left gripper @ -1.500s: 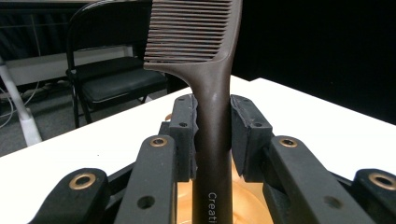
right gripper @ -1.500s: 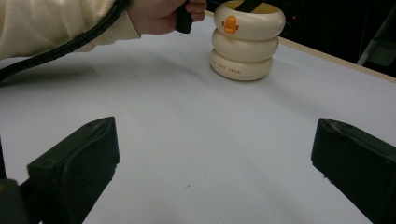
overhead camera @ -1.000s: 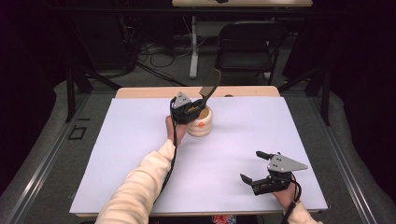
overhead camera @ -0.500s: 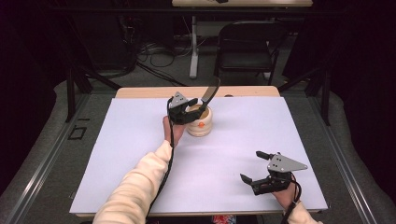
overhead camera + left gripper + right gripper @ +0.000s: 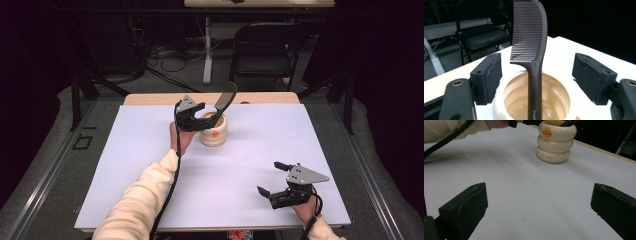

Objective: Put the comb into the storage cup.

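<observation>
High view puts your left gripper (image 5: 202, 116) at the far middle of the white table (image 5: 125, 165), right at the cup (image 5: 214, 131). Its jaws have just been opening and now stand spread, one to each side of the comb (image 5: 223, 99), with neither pad pressing on it.

Look at the comb in your left gripper view: one dark brown comb (image 5: 532, 47), fine close teeth down one edge, a rounded top and a narrow handle with small pale lettering near the bottom. It stands handle-down in the cup (image 5: 506, 100), teeth end up and leaning away toward the far right in the high view. Its handle rests inside the cup's mouth, apart from both pads.

You have one cup, cream-coloured and shaped like three stacked rings, glossy inside. Your right gripper view shows a small orange duck mark on the top ring of the cup (image 5: 555, 142) and tiny print on the bottom ring.

Your right gripper (image 5: 275, 180) sits at the near right of the table, well apart from the cup. Its jaws are wide apart with nothing between them but bare table.

That makes one comb, one cup and two grippers. Beyond the table's far edge you can see one folding chair (image 5: 265, 47).
</observation>
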A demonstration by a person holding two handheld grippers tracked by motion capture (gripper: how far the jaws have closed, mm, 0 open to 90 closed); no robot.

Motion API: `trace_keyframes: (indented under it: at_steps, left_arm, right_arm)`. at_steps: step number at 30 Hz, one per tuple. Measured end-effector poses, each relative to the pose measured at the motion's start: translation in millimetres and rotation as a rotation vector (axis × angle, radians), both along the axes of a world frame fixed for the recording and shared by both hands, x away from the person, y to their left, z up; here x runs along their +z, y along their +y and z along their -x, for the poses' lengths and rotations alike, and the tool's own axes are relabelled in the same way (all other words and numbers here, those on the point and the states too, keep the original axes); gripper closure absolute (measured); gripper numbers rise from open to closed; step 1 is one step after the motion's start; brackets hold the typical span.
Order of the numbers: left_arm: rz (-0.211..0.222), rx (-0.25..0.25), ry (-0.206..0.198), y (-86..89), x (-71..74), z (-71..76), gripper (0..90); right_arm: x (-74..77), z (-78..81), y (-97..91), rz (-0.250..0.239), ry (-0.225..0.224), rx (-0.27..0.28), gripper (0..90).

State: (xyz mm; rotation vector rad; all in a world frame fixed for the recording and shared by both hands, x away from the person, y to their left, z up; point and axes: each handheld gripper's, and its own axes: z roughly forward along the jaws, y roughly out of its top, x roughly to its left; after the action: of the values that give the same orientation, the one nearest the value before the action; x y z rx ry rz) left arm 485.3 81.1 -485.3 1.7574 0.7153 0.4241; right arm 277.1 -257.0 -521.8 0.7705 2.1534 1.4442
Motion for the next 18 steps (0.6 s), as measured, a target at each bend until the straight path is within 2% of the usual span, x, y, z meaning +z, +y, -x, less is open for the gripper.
trace_keyframes:
  at_steps: [11,18]
  left_arm:
    - [-0.071,-0.045,0.039,7.4,15.2,7.1,11.0]
    - [-0.093,-0.039,0.050,15.8,20.2,11.2,5.2]
  right_arm:
    - [-0.4,-1.1,-1.4,-0.003,0.005,-0.003,0.5]
    - [0.2,-0.8,0.0,-0.002,0.007,-0.004,0.5]
